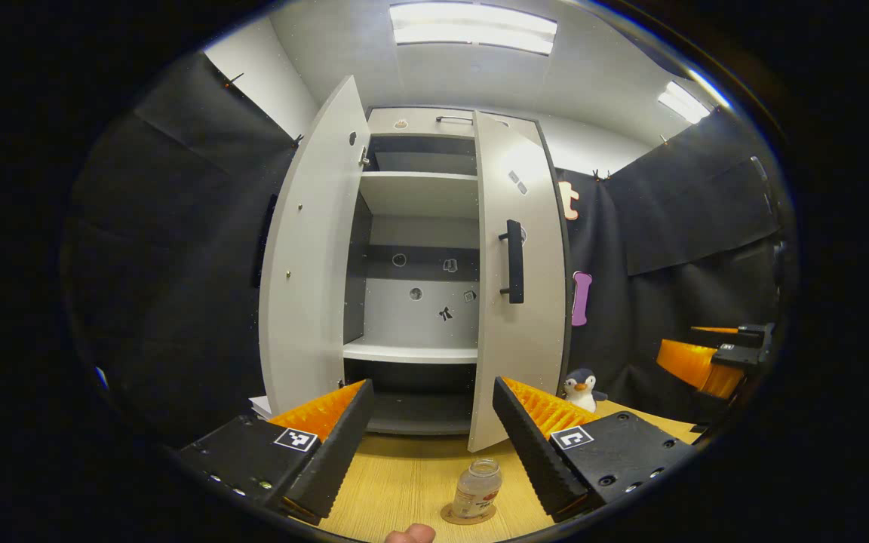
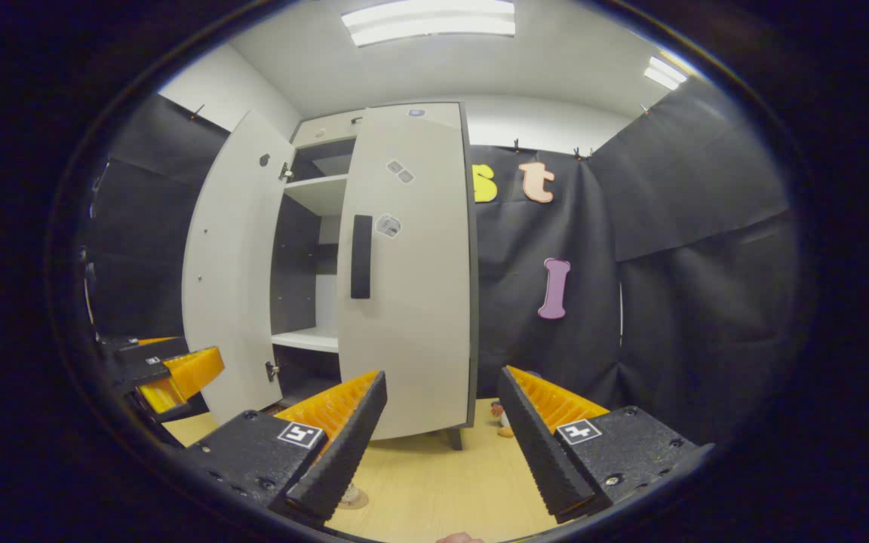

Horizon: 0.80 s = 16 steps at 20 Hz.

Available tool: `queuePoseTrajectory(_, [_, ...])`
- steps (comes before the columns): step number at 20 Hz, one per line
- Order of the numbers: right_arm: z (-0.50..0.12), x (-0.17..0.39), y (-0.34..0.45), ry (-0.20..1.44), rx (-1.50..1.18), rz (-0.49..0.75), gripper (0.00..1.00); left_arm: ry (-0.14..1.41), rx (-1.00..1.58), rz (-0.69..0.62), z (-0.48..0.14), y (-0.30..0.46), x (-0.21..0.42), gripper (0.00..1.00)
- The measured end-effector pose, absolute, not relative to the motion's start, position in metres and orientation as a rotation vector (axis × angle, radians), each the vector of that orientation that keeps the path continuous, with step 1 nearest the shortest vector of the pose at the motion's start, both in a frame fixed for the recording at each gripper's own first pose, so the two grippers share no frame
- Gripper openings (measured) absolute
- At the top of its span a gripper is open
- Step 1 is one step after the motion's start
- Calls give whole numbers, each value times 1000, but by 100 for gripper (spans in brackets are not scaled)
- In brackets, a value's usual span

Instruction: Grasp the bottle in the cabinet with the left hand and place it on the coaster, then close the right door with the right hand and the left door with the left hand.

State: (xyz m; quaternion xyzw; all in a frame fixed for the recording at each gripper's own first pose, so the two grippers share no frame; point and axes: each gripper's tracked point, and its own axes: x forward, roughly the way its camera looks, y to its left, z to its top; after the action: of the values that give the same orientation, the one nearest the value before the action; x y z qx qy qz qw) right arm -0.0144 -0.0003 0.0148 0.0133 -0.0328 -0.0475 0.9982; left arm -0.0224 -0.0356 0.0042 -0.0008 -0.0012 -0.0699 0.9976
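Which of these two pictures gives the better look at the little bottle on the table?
The left gripper view. There the bottle stands whole and upright on the round coaster, between the open fingers of the left gripper. In the right gripper view, just a sliver of its base shows, the rest hidden behind a finger of the right gripper.

In the left gripper view, the left gripper (image 1: pixel 428 445) sits at the bottom of the frame with its jaws spread wide and nothing between them, above a clear bottle (image 1: pixel 477 489) that stands upright on a round coaster (image 1: pixel 468 515) on the wooden table (image 1: pixel 397 483) at bottom centre. Behind it, in the middle of the frame, the cabinet (image 1: pixel 419 264) has its left door (image 1: pixel 306 256) swung wide and its right door (image 1: pixel 519 279), with a dark handle (image 1: pixel 514 262), only partly open, leaving bare shelves visible between them. A toy penguin (image 1: pixel 581 389) stands on the table right of the cabinet, and the right gripper (image 1: pixel 713 354) shows at the right edge.
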Motion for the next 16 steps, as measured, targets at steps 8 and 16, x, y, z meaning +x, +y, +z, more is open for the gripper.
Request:
queuePoseTrajectory(8, [-1, -13, 7, -24, 66, -44, 98, -63, 4, 34, 54, 45, -11, 96])
queuePoseTrajectory(16, [-6, -10, 16, 1, 50, 8, 98, -58, 3, 309, 87, 171, 2, 95])
